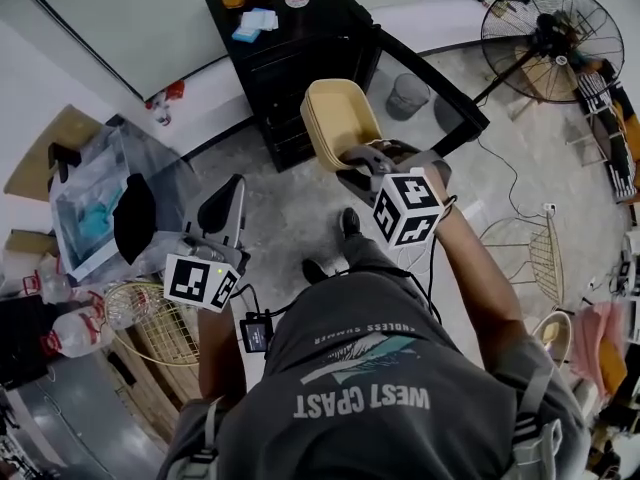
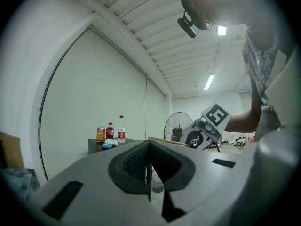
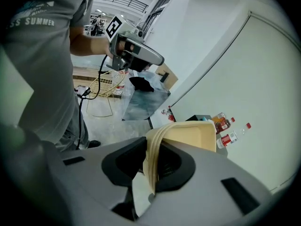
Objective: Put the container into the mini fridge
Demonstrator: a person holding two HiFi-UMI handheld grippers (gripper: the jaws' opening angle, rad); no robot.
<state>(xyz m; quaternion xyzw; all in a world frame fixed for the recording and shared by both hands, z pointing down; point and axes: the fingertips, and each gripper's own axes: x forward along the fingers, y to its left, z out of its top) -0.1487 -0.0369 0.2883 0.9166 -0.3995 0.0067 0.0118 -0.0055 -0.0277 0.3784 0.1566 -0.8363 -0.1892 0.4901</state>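
Carrying the cream container [image 1: 340, 118] by its near rim alone, the right gripper [image 1: 362, 160] has its jaws clamped on that thin edge. The body juts out in mid-air, just short of the black mini fridge [image 1: 300, 58]. Such an end grip could let the container pivot or slip. Its far corner could also catch the fridge frame or the open door [image 1: 445, 93] on the right. The long axis runs near to far, pointing at the fridge, hollow side up. The left gripper [image 1: 230, 190] hangs at the left, jaws together on nothing.
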